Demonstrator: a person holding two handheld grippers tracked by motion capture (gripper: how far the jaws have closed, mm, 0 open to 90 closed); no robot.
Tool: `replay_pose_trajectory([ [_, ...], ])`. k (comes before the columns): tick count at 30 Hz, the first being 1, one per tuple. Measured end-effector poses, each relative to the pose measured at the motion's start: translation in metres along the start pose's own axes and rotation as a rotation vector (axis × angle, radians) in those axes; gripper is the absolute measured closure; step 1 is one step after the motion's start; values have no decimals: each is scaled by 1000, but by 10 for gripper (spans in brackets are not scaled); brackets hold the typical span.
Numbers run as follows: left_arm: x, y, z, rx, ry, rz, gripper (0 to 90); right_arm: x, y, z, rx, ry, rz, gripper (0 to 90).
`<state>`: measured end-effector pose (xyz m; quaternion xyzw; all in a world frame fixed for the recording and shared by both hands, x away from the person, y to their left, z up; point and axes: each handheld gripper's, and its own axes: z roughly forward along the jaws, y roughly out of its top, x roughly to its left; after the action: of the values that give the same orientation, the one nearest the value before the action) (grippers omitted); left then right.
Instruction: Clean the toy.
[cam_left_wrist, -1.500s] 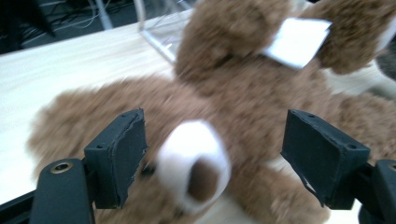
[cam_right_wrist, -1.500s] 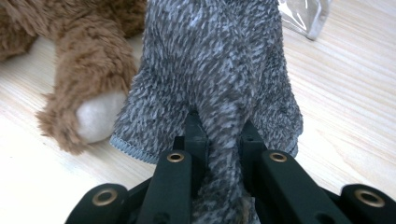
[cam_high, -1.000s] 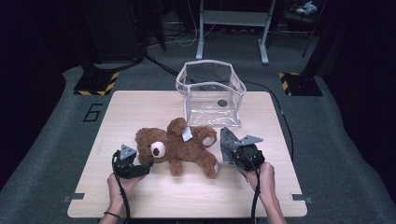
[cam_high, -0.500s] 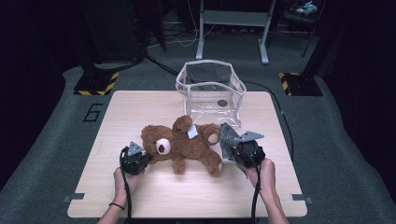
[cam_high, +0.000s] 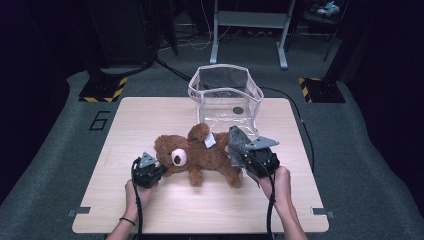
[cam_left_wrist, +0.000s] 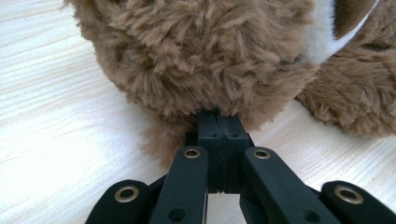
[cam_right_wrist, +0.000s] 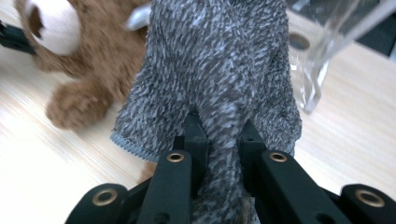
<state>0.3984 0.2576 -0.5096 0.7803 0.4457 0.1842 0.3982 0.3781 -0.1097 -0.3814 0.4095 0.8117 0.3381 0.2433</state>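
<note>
Since the earlier frame, my left gripper (cam_high: 156, 167) has closed on the brown plush teddy bear (cam_high: 200, 157).
My left jaws are pressed together, pinching fur at the bear's head edge. My right gripper (cam_high: 248, 156), at the bear's opposite end, has risen slightly and is clamped on a grey knitted sock (cam_right_wrist: 219, 74). Behind the bear on the pale wooden table (cam_high: 150, 115) stands a clear plastic bin (cam_high: 225, 95).

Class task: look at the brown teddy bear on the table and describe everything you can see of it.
The teddy bear is shaggy brown plush with a white muzzle, dark nose and a white tag. It lies on the wooden table before a clear container. The left tool is shut on fur at its head; a grey knitted cloth touches its other end.
</note>
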Motion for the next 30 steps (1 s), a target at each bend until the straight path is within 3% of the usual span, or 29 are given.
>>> replay_pose_trajectory([
  [7,0,0,0,5,-5,11,897,24,43,-3,-34,37,-98,799],
  [12,0,0,1,2,-2,12,898,49,77,17,-8,57,-167,799],
  [13,0,0,1,4,-1,14,898,52,83,23,9,54,-178,798],
  [14,0,0,1,7,1,20,898,52,89,31,19,47,-221,798],
  [16,1,0,0,16,4,31,898,55,98,47,73,37,-237,798],
  [22,1,-1,0,15,2,22,900,50,98,80,172,-32,-228,799],
  [30,2,-2,1,10,-1,17,900,21,79,89,225,-94,-140,799],
])
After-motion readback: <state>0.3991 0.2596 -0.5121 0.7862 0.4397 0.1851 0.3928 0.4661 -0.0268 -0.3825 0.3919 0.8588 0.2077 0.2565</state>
